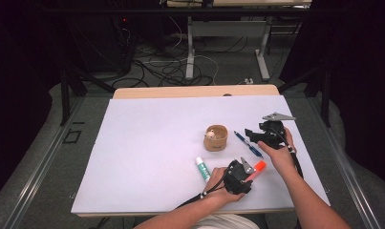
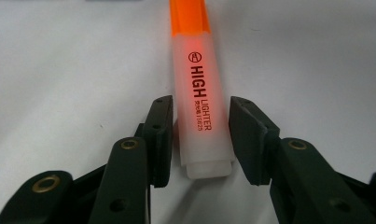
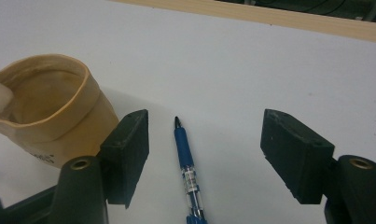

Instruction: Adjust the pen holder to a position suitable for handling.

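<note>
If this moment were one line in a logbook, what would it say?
left hand-held gripper: open, astride highlighter | right hand-held gripper: open over blue pen | cup: upright

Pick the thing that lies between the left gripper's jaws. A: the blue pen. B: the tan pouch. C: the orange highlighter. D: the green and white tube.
C: in the left gripper view the orange highlighter lies on the white sheet between the two black jaws of the left gripper, which stand open on either side of its clear barrel.
</note>
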